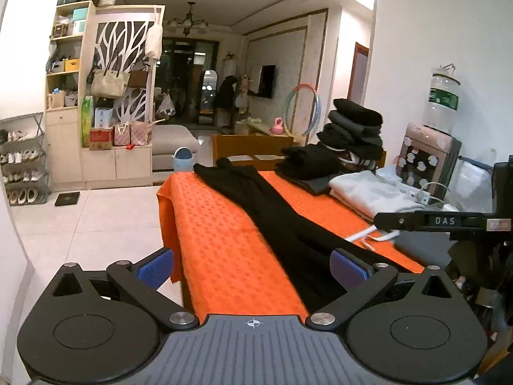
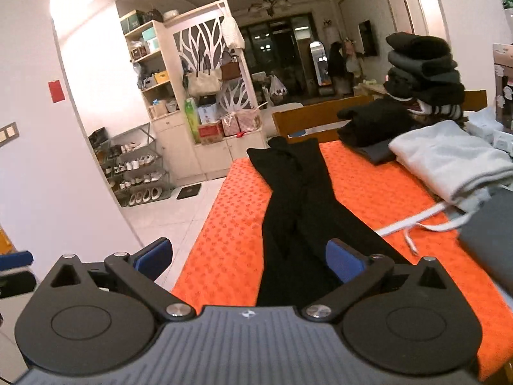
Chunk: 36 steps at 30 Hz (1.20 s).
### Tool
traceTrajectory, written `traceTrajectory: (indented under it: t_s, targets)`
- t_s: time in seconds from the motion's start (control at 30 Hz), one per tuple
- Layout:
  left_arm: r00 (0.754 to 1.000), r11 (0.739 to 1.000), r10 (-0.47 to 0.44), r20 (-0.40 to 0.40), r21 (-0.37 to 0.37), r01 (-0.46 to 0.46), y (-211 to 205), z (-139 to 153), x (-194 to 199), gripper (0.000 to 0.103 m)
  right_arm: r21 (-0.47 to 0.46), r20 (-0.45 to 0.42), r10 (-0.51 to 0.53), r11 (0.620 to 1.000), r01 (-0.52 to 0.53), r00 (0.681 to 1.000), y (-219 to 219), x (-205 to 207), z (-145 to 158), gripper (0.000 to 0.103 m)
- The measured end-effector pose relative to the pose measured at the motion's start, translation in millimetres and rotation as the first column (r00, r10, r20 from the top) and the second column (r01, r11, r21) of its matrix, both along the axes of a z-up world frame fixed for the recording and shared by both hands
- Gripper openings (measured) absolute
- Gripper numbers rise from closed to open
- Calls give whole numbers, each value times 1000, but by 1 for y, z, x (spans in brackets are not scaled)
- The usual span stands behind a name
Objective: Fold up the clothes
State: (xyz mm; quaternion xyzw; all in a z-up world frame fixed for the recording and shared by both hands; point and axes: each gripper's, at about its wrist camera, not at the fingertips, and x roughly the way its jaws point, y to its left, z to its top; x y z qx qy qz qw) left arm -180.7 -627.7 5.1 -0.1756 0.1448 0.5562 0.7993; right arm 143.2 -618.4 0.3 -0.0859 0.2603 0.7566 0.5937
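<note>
Black trousers point(image 1: 275, 221) lie lengthwise down the middle of both frames, legs together, one leg over the other, running from the near edge of the orange-clothed worktop point(image 1: 211, 237) to the far edge, upper centre. Your left gripper point(image 1: 251, 269) hangs above the near end with jaws spread wide, nothing between the blue pads point(image 1: 157, 268); your right gripper point(image 2: 248, 264) likewise, jaws spread, empty. Risks: the trouser cloth looks thin, matte and slack, so a pinch at the near end may take only the top layer and let the lower leg trail and skew the fold. The orange cloth is a textured, dimpled weave draping loose over the worktop's left edge; catch it along with the trousers and you drag the whole cover. At the right of the frames a white cord point(image 2: 413, 219) snakes out from a folded pale grey garment point(image 2: 449, 160) near the trousers; it could snag a jaw. Behind, upper right, a leaning stack of dark folded clothes point(image 1: 352, 128) looks easy to topple.
</note>
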Motion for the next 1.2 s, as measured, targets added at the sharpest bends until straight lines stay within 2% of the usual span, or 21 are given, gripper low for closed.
traceTrajectory:
  t_s: [0.17, 0.37, 0.5, 0.63, 0.77, 0.97, 1.1, 1.2]
  targets:
    - [1000, 999, -23, 17, -38, 24, 54, -8, -37, 103, -32, 37, -29, 999, 30, 999, 53, -37, -4, 103]
    - [989, 986, -147, 24, -75, 148, 139, -20, -96, 103, -40, 72, -120, 992, 124, 990, 109, -85, -8, 103]
    - [960, 958, -279, -18, -78, 277, 200, -23, -135, 103, -34, 81, -224, 973, 227, 971, 146, -116, -7, 103]
    - [928, 926, -372, -6, -77, 370, 259, -23, -168, 103, -35, 74, -299, 953, 302, 951, 182, -144, -5, 103]
    - [906, 903, -424, -19, -82, 421, 320, -23, -186, 103, -47, 97, -359, 930, 364, 928, 221, -169, -7, 103]
    - [885, 882, -466, -1, -81, 464, 421, -31, -198, 103, -84, 138, -351, 928, 364, 926, 300, -190, -23, 103]
    - [871, 869, -491, 1, -68, 490, 488, -34, -190, 103, -89, 167, -326, 935, 344, 930, 364, -196, -38, 103]
    - [878, 874, -479, -2, -96, 476, 539, -31, -184, 103, -92, 174, -321, 936, 340, 931, 416, -195, -49, 103]
